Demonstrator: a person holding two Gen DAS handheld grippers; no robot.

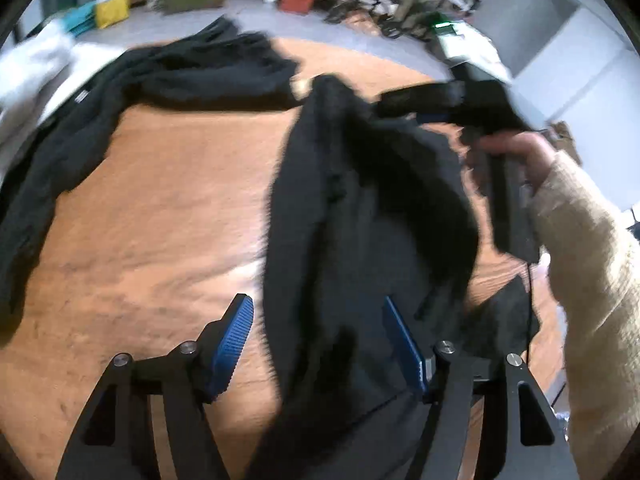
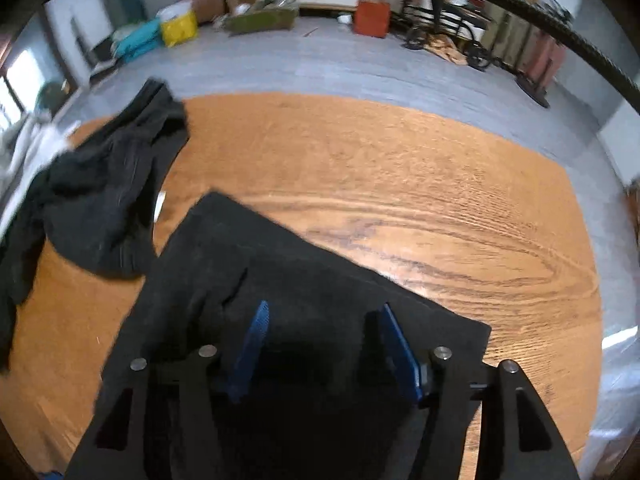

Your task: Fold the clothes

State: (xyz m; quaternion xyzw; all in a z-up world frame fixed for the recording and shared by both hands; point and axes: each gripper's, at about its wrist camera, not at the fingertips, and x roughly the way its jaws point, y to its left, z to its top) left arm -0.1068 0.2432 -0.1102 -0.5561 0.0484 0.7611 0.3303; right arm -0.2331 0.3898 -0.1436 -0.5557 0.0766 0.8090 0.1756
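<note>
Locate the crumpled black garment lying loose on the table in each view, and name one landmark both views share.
Left wrist: the loose garment sprawls across the upper left, curving down the left edge.
Right wrist: it lies at mid-left, beside the cloth under the fingers.
Shared landmark: the yellow bag on the floor beyond the table.

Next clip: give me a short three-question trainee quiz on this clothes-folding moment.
1. True or false: the left gripper stands open with black cloth hanging between its fingers.
2. What lies on the wooden table to the far left? A) a crumpled black garment B) a red towel C) a pair of shoes
3. Fill in: below the right gripper the black cloth lies ____ on the table.

Key: 1 true; 2 A; 3 flat
</note>
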